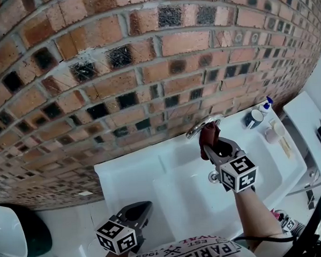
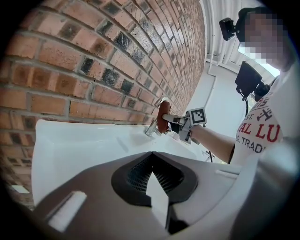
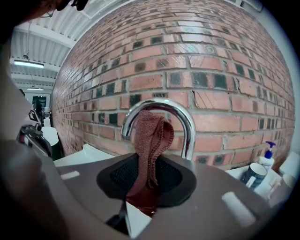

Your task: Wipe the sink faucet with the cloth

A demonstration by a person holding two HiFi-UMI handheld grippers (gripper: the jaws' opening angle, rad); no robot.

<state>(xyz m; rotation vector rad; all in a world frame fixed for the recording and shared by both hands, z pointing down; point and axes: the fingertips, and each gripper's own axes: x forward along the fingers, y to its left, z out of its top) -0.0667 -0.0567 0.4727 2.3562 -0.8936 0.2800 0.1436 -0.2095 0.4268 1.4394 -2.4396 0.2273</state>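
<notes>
Here our right gripper (image 3: pixel 140 213) clamps the red cloth (image 3: pixel 149 150), which rises just ahead of its jaws, up under the arch of the faucet (image 3: pixel 188 123). The gripper's body hides the faucet's base from us. Our left gripper (image 2: pixel 157 202) is closed and empty.

The cloth (image 3: pixel 149 154) hides part of the faucet (image 3: pixel 190 131) arch, and the faucet's base is hidden behind the right gripper (image 3: pixel 140 206). The cloth's lower end disappears between that gripper's jaws. In the head view the same gripper hides part of the drain (image 1: pixel 213 177). Far right, the pump bottle (image 3: pixel 268 157) has print too small to read; the mug (image 3: pixel 253 176) beside it is partly hidden.
</notes>
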